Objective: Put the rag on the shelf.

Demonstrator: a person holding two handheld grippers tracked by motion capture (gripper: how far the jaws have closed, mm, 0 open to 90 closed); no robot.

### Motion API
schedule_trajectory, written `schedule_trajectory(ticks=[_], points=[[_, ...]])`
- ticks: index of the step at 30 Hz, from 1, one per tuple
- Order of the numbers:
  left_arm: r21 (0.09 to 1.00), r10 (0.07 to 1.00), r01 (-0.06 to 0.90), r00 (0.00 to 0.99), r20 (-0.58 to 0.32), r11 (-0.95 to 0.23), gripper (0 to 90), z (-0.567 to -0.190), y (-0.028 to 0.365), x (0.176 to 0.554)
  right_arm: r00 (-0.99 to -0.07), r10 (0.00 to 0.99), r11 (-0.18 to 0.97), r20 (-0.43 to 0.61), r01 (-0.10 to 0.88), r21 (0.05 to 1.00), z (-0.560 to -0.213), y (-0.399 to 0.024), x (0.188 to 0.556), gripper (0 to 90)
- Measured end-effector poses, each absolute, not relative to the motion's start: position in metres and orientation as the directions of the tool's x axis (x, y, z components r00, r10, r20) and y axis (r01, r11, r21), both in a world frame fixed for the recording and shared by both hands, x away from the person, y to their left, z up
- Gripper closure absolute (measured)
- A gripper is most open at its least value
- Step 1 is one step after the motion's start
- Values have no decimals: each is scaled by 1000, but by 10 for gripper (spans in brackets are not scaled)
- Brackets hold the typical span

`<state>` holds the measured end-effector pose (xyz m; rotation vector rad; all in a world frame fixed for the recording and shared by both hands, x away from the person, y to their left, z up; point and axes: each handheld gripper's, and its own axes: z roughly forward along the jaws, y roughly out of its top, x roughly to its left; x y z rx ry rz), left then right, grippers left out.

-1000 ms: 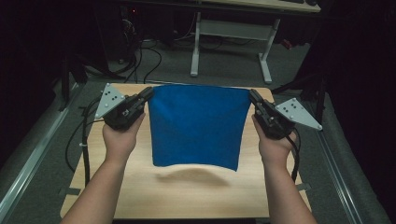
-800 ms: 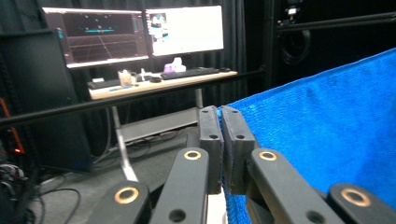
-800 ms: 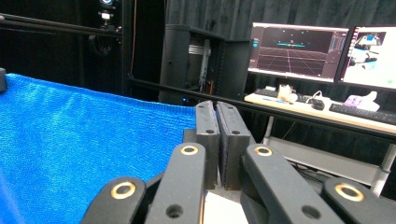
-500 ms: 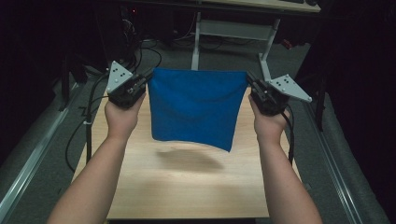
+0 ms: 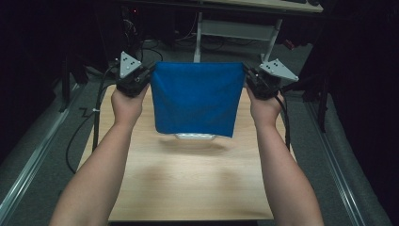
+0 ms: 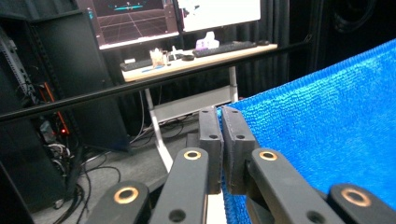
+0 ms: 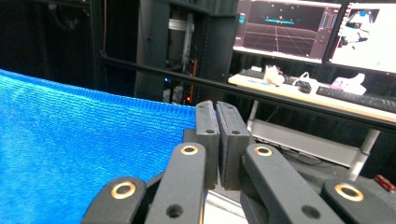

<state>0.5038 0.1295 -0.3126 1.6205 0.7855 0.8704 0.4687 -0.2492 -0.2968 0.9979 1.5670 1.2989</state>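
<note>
Blue cloth point(image 5: 195, 101) hangs stretched above the table point(image 5: 188, 188), left gripper point(image 5: 149, 75) and right gripper point(image 5: 246, 76) each clamped tight on a top corner.

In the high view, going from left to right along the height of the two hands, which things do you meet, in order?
Left claw → blue cloth → right claw, each claw shut on a top corner of the cloth, which hangs above the wooden table.
</note>
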Motion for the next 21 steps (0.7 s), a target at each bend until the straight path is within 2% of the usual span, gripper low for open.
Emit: schedule_trajectory(ticks=[8,12,16,21], points=[[966,849,151,519,104,-211,877,-327,124,533,-304,945,169,-122,132,977,-304,-250,501,893],[952,848,219,525,70,-214,877,-345,124,545,-308,946,172,-104,203,964,-320,-251,517,893],[921,836,304,547,40,-243,877,-366,124,552,-314,941,211,-129,243,947,-336,-247,524,893],[894,821,362,571,11,-264,877,-389,127,553,-330,936,230,-124,307,923,-360,-246,527,893]])
